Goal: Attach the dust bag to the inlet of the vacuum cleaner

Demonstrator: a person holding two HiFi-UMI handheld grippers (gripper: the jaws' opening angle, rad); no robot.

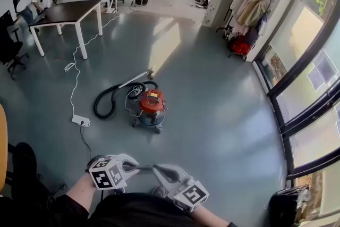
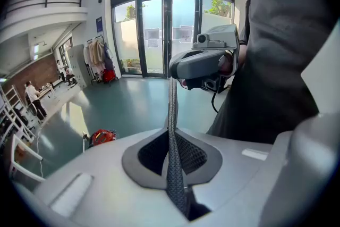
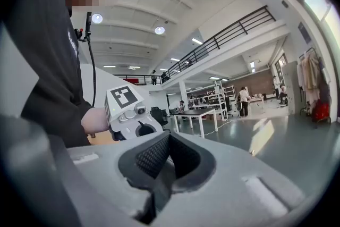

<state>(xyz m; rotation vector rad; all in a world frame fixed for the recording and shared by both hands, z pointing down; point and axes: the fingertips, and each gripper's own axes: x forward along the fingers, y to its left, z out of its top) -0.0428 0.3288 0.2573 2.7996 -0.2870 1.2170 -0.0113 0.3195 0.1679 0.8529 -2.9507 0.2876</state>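
Fingers (image 2: 172,157) of your left gripper (image 1: 144,167) are pressed together along their full length, with nothing between them. Those of your right gripper (image 1: 160,171) are likewise closed and hold nothing; their textured pads (image 3: 151,159) meet in the right gripper view. Both grippers are held close to your body, tips turned toward each other and nearly meeting.

Beyond them the floor (image 1: 212,87) is bare up to a white power strip (image 1: 81,120), whose cable (image 1: 74,69) runs off into the room. Past that stands the vacuum cleaner (image 1: 151,106), upright on its castors, red top uppermost, well apart from both grippers. Its black hose (image 1: 106,101) lies looped on the floor to its left. The inlet cannot be made out from here.

The dust bag appears in no view.

Finding: the task has not begun; this is the approach step. Neither tool is in contact with any task item.

Required next: locate the dust bag. You must part one pair of fingers before any pickup. Then close in on the vacuum cleaner and bring its inlet into sight before attempting to fit the bag.
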